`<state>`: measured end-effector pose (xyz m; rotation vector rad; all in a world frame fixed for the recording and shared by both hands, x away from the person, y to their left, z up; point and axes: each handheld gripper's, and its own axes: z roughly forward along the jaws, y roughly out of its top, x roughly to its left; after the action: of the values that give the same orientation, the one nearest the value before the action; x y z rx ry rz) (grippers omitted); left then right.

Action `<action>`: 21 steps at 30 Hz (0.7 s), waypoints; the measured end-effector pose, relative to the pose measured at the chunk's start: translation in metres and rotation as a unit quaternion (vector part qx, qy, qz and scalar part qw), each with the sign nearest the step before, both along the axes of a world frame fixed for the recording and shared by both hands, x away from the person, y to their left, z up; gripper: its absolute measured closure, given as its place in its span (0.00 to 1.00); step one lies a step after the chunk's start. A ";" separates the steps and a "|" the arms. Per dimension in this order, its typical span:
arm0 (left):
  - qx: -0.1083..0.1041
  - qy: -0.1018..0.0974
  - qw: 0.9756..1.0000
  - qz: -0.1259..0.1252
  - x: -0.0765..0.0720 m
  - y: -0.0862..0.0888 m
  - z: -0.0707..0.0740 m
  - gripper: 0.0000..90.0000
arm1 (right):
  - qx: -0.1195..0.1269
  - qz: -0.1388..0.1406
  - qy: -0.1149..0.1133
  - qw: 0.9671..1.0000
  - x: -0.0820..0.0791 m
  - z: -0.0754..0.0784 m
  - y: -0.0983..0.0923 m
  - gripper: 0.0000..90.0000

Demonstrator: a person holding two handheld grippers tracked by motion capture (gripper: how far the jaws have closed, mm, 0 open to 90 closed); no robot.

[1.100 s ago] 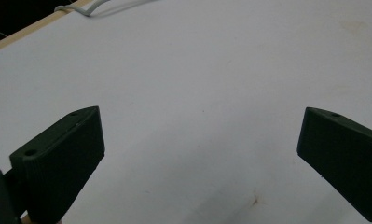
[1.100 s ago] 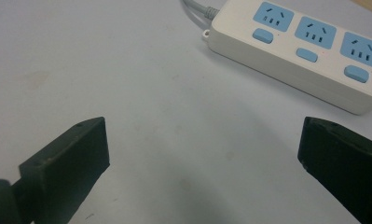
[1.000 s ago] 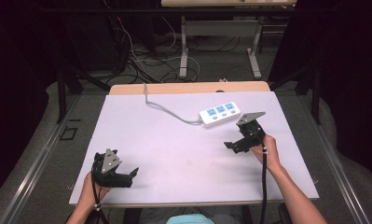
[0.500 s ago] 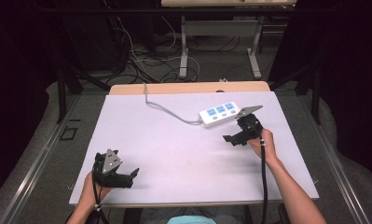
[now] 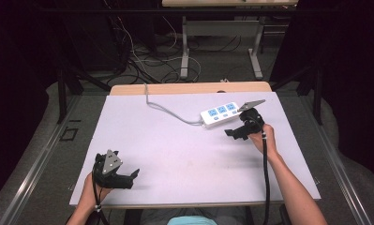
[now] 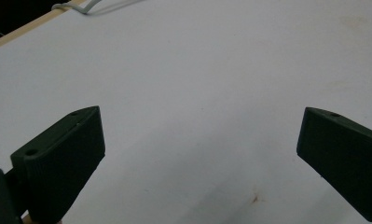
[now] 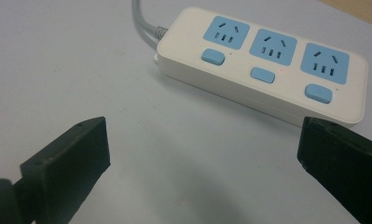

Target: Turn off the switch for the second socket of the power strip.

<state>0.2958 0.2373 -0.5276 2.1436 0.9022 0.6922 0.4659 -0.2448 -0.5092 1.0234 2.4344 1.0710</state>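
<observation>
At the table's near edge, the left gripper rests low on the white table, its jaws spread wide over bare surface in the left gripper view, holding nothing. It sits where it sat a second ago, well apart from the work. Farther out, the right gripper has edged forward and slightly left over the past second, closing on the power strip; its jaws are also spread wide and empty. In the right gripper view the strip lies just beyond the jaw tips, three blue sockets and three blue switches facing up, apart from both jaws and nearest the right one. The strip lies flat at the far right of the table, its grey cord trailing off toward the far edge. The approach suggests the reach is nearly complete, and that a grasp or a switch press comes next; which one cannot be told.
</observation>
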 end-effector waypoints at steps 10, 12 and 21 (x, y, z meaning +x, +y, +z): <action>-0.006 0.004 1.000 -0.001 0.002 -0.001 -0.001 0.01 | 0.010 -0.012 0.014 1.000 0.013 0.001 -0.007 0.02; -0.006 0.002 1.000 0.001 0.002 -0.001 -0.001 0.01 | 0.009 -0.014 0.017 1.000 0.016 0.002 -0.007 0.01; 0.000 0.001 1.000 -0.002 0.002 -0.002 -0.001 0.01 | 0.023 -0.015 0.018 0.999 0.028 0.004 -0.008 0.00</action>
<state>0.2975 0.2358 -0.5286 2.1468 0.8997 0.6882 0.4942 -0.2525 -0.5053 1.0986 2.4262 1.1125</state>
